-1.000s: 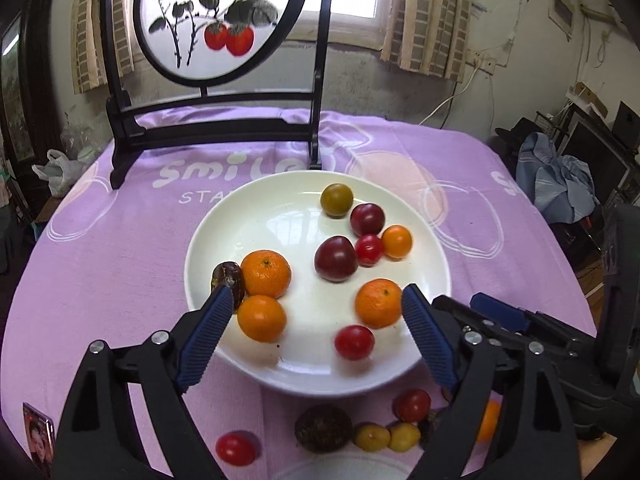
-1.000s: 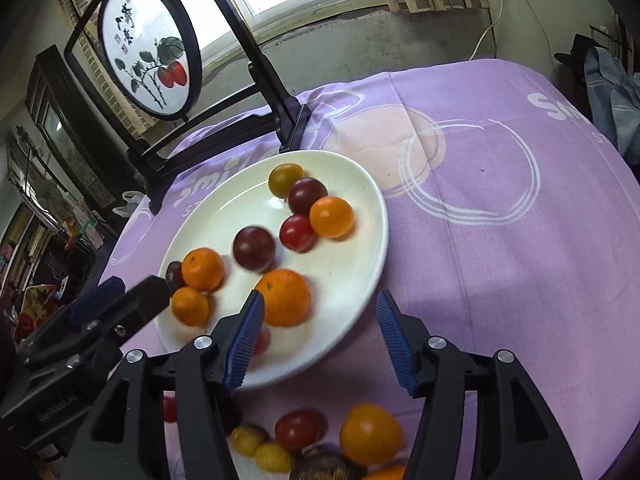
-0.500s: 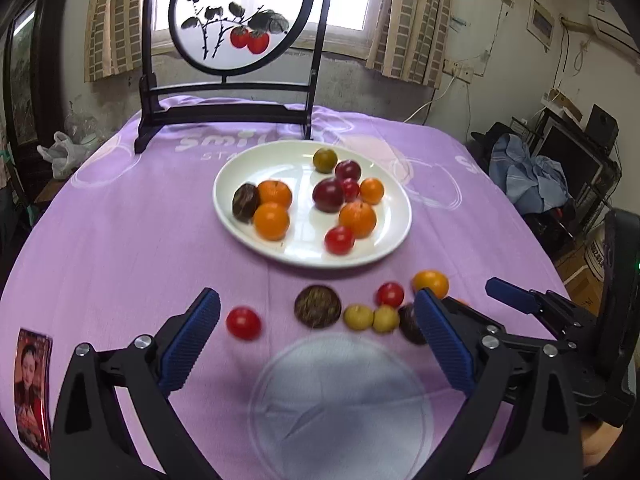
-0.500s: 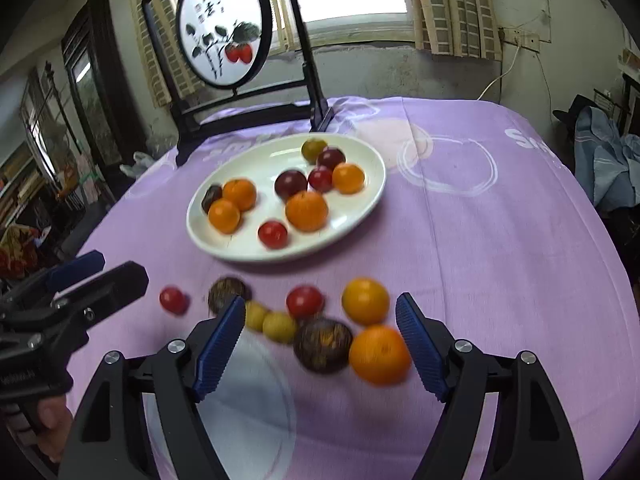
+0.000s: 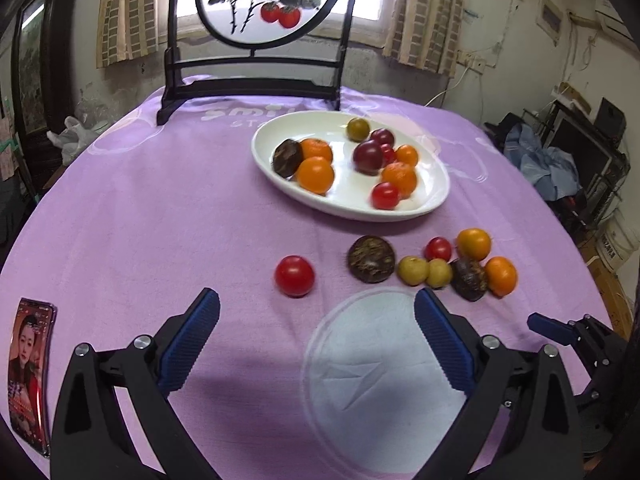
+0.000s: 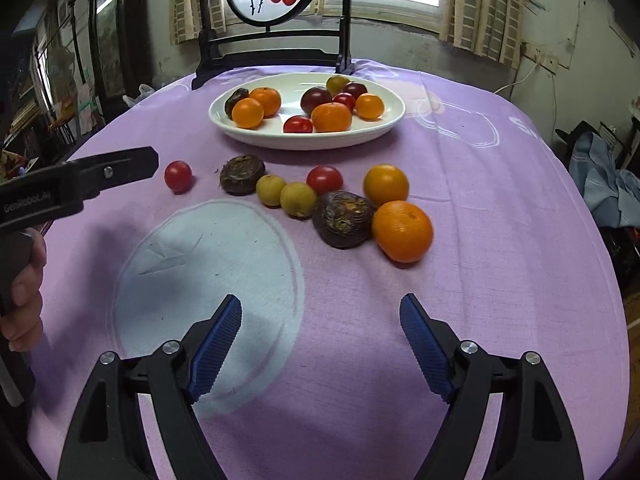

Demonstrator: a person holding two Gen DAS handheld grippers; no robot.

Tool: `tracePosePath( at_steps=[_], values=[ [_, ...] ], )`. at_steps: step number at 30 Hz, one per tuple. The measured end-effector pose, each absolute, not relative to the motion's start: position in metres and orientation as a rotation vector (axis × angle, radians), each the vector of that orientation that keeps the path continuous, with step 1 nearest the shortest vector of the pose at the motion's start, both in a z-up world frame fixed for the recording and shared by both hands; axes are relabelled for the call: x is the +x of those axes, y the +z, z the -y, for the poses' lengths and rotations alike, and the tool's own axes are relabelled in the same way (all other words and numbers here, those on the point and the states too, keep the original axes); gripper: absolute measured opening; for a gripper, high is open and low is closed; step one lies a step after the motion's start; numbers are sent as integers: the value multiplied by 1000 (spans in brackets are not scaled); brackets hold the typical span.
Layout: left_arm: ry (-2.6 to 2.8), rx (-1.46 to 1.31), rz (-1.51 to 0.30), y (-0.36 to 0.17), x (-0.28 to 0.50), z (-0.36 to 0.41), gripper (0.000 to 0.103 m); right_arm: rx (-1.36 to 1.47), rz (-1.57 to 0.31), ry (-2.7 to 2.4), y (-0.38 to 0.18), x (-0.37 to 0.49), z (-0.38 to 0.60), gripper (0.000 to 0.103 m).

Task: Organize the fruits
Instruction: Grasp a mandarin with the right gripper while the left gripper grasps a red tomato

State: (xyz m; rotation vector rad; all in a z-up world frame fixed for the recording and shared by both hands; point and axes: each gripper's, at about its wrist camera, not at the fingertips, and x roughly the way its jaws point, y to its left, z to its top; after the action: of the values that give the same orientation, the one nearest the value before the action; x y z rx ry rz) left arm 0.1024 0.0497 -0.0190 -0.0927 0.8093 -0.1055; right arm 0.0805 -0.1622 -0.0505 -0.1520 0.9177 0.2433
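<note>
A: Right wrist view: the right claw (image 6: 320, 340) hangs empty over the purple desk (image 6: 500, 216), its jaws opening with nothing between them. Loose fruit lies ahead in a cluster, the nearest an orange (image 6: 403, 231) touching a dark brown fruit (image 6: 343, 219).

B: And the left claw (image 5: 316, 340)?

A: Spread wide, also empty. A lone red tomato (image 5: 294, 276) sits just beyond its tips, apart from the cluster. The white plate (image 5: 424, 208) farther back already holds oranges and tomatoes.

B: Best approach, then?

A: Probably take the outliers first: left claw straddles the tomato squarely, right claw the orange from its free side, closing gently so nothing rolls or bruises.
</note>
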Motion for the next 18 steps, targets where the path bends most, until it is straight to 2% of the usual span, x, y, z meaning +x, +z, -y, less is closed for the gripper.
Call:
tracePosePath(
  at_steps=[11,14,16,18],
  values=[
    [-132,-159,-894,-34,103,-49,96,-63,-963,109,-70,102,197,82],
    [-123,-142,-916,-39,105,-46,96,-94,-976,91,-68,113,197,79],
    [-121,-163,-939,-44,108,-48,96,-85,-991,108,-67,125,199,68],
    [-125,-185,-958,-46,110,-51,96,-71,-1002,117,-67,138,200,67]
  ],
)
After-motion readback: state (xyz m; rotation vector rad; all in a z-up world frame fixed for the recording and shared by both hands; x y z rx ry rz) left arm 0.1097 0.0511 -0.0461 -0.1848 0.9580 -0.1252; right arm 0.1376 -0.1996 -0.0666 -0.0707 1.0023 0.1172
